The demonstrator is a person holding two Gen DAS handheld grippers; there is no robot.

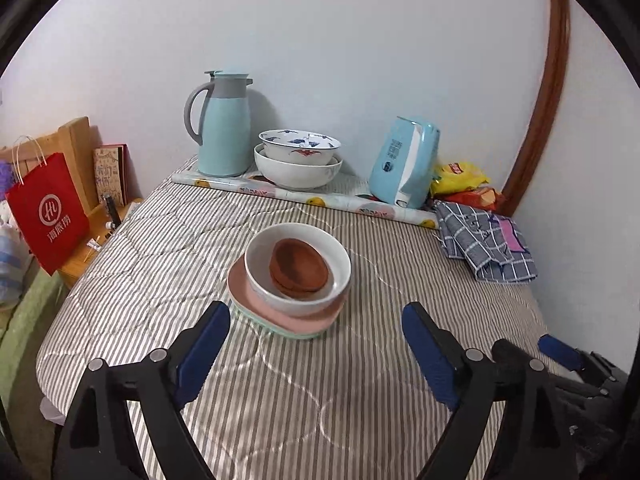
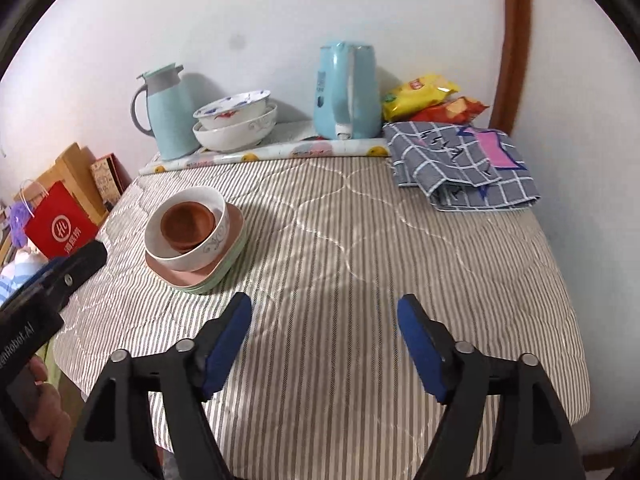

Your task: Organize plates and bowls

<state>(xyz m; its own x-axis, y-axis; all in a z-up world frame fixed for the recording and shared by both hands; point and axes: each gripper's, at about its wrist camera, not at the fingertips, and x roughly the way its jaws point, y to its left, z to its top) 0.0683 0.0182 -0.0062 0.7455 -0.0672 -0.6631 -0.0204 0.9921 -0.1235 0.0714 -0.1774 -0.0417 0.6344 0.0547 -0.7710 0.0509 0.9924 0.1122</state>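
Both tongs, left (image 1: 316,344) and right (image 2: 324,344), stand wide and hold nothing above the striped worktop (image 2: 360,240). The stack (image 1: 292,280) sits mid-worktop: two plates, one white bowl, brown dishes inside, number unclear. Two more nested bowls (image 1: 298,160) wait by the wall. Best lifted together, rims gripped evenly, kept level.

Along the wall stand a pale-blue thermos jug (image 1: 224,128) and blue kettle (image 1: 404,162) — snack packets (image 1: 460,178) beside a folded checked cloth (image 1: 484,246); a red paper bag (image 1: 46,210) sits left.
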